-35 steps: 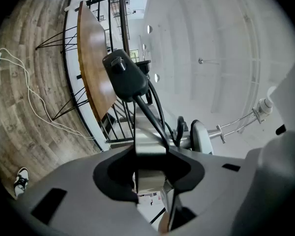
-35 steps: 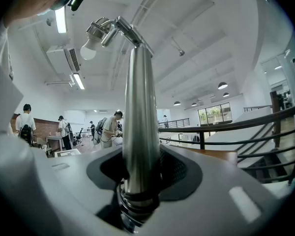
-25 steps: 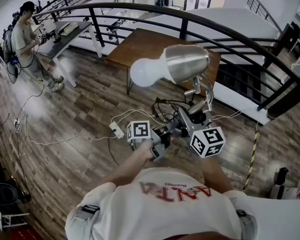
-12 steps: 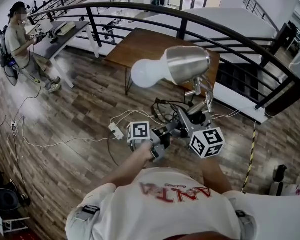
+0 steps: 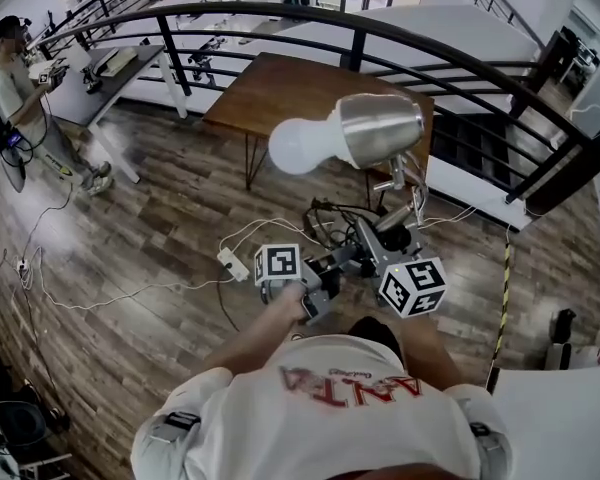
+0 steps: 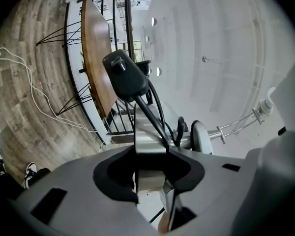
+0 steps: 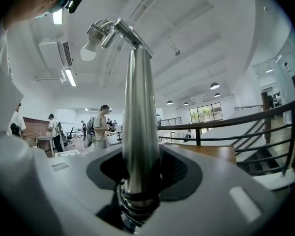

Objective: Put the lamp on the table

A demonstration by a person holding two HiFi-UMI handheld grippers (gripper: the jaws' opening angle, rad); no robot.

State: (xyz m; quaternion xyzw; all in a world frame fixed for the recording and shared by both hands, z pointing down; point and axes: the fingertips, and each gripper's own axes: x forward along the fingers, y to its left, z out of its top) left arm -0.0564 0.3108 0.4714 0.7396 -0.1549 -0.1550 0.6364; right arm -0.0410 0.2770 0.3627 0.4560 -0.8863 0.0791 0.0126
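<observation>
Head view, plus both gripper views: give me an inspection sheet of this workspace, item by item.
surface: wooden table by the railing; lamp not yet on it.
job's things: lamp held in the air, white bulb pointing left.
clutter: nothing seen on the table.
grippers: left gripper shut on a metal part of the lamp; right gripper shut on its stem.
cables: black plug on the lamp's cord; white power strip on the floor.
surroundings: wood floor; person far left.

Wood-plank floor (image 5: 150, 208): white power strip (image 5: 232, 261) lying on it, white cord (image 5: 140, 288) trailing left. Brown wooden table (image 5: 290, 83) stands by the railing (image 5: 280, 13).
</observation>
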